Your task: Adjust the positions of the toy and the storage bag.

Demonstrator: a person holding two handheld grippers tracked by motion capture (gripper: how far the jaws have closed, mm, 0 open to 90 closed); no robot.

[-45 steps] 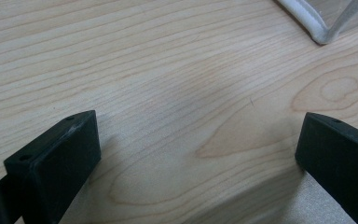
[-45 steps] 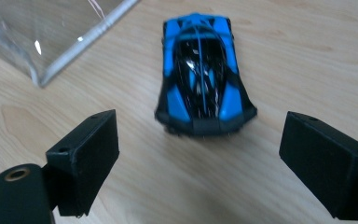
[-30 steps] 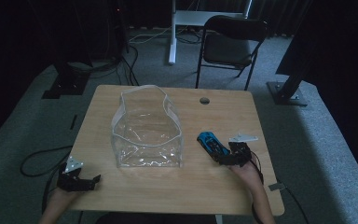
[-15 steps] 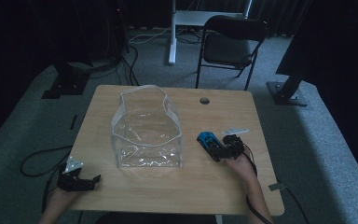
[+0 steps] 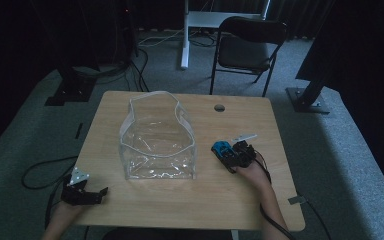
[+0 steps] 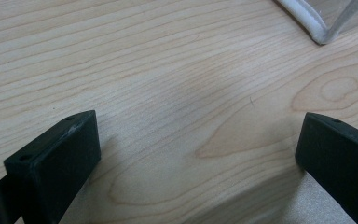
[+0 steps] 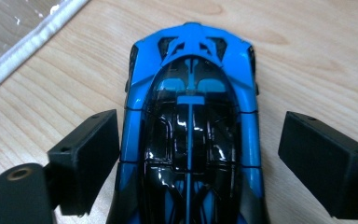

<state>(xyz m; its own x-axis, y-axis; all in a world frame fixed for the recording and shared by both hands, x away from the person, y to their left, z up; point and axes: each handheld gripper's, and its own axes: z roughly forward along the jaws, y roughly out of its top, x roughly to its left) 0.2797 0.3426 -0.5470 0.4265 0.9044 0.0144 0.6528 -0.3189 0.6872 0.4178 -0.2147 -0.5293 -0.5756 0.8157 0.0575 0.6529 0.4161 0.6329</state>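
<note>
Toy car [image 7: 192, 135]: the end nearest the camera is cut off by the bottom edge of the right gripper view; in the high view only a small blue part [image 5: 222, 148] shows beside the right gripper [image 5: 236, 159], details too small to tell. Clear plastic bag [image 6: 318, 21]: only one seamed corner enters the left gripper view, cut off by the top edge. Person: forearms are cut off by the high view's bottom edge, below the table [image 5: 180, 210].

Blue-and-black toy car [image 7: 191, 135] sits upright on the table, just beside the clear bag [image 5: 157, 137].
</note>
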